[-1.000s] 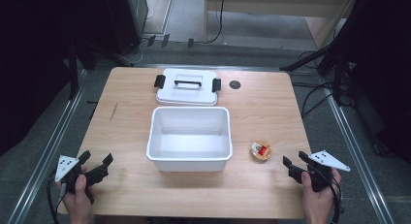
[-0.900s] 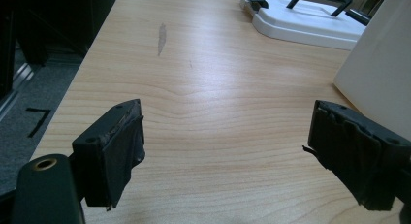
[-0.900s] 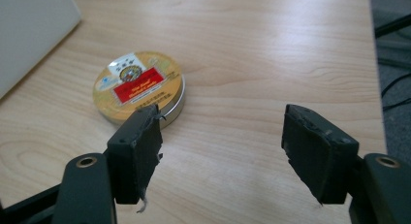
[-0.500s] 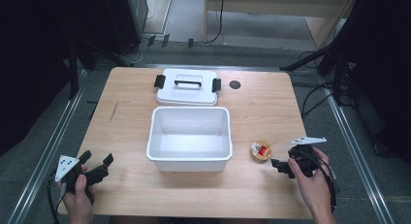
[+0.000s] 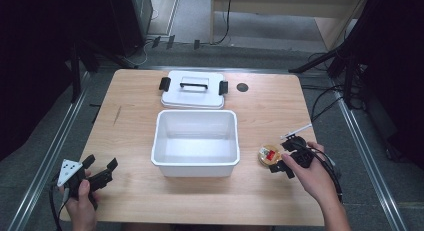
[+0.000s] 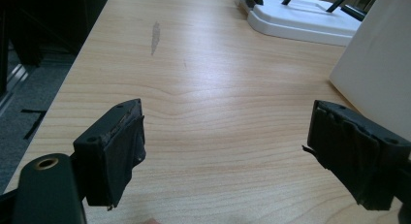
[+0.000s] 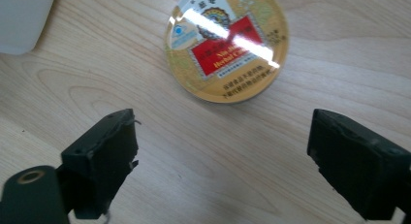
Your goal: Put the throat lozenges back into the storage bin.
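A: We have the right gripper [image 5: 284, 157] just beside the small round gold tin with a red label [image 5: 269, 154], jaws spread wide and nothing between them. The tin lies flat on the pale wooden counter [image 5: 270, 106], just right of the white rectangular plastic tub [image 5: 195, 142].

B: And the left gripper [image 5: 100, 172]?

A: We hold it spread and empty at the near left corner, well apart from the tub. The white lid with a black handle [image 5: 192, 89] lies behind the tub.

B: What risk do we note?

A: The tin is low and its glossy top [image 7: 227, 42] looks slick. If the jaws close too high on the rim, we judge it could skid away or tip. Approaching too fast could push it against the tub wall.
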Demonstrator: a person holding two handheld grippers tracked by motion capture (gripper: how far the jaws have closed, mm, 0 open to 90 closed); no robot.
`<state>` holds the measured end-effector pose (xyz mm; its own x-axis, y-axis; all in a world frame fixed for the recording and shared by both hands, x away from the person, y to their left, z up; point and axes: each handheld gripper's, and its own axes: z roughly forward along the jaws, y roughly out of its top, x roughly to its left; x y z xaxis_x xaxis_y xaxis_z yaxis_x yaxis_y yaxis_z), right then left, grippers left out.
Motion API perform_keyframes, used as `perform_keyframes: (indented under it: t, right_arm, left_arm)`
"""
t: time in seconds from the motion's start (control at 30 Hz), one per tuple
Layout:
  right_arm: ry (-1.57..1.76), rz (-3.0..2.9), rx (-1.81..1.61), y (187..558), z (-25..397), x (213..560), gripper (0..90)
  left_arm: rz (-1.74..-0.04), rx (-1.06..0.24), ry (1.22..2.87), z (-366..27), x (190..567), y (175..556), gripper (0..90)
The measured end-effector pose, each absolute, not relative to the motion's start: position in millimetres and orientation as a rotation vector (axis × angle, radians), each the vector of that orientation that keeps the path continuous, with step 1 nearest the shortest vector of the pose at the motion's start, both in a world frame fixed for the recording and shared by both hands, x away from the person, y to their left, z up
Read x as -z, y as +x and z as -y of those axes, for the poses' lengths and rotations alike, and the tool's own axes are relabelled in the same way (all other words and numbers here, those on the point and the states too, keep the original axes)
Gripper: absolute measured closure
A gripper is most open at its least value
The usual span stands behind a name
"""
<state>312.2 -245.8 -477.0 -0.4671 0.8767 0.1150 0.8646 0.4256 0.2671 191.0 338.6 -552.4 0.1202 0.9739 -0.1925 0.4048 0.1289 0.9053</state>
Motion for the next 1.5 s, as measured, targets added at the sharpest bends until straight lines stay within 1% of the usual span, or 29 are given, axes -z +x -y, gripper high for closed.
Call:
perform_keyframes:
  t: [0.13, 0.23, 0.43, 0.7, 0.83, 0.97, 1.07, 1.1, 1.3, 1.5]
  right_arm:
    - [1.588, -2.634, -0.394, 320, 231, 477, 7.8]
    - [1.622, -2.653, -0.339, 327, 222, 481, 4.4]
    - [1.668, -2.631, -0.24, 340, 214, 484, 4.3]
    - [1.719, -2.592, -0.169, 354, 211, 492, 7.4]
    - [1.733, -2.575, -0.139, 359, 207, 499, 12.0]
    - [1.75, -2.574, -0.124, 363, 202, 504, 14.2]
    - [1.751, -2.582, -0.099, 364, 200, 507, 19.9]
    - [1.747, -2.586, -0.096, 364, 200, 508, 20.1]
    - [1.714, -2.622, -0.127, 363, 198, 504, 20.7]
    - [1.689, -2.626, -0.177, 362, 197, 486, 20.7]
  left_arm:
    - [-1.438, -0.737, 1.434, -339, 553, 191, 14.0]
    - [-1.434, -0.732, 1.436, -340, 553, 191, 14.0]
    - [-1.433, -0.729, 1.436, -340, 553, 191, 14.1]
    - [-1.431, -0.731, 1.445, -339, 553, 192, 14.3]
    - [-1.429, -0.731, 1.448, -338, 553, 192, 14.4]
    - [-1.426, -0.718, 1.459, -338, 552, 193, 14.4]
    - [-1.425, -0.716, 1.462, -337, 552, 193, 14.4]
    - [-1.425, -0.717, 1.462, -337, 552, 193, 14.4]
    - [-1.429, -0.724, 1.46, -337, 552, 193, 14.4]
    - [-1.429, -0.727, 1.463, -337, 552, 193, 14.3]
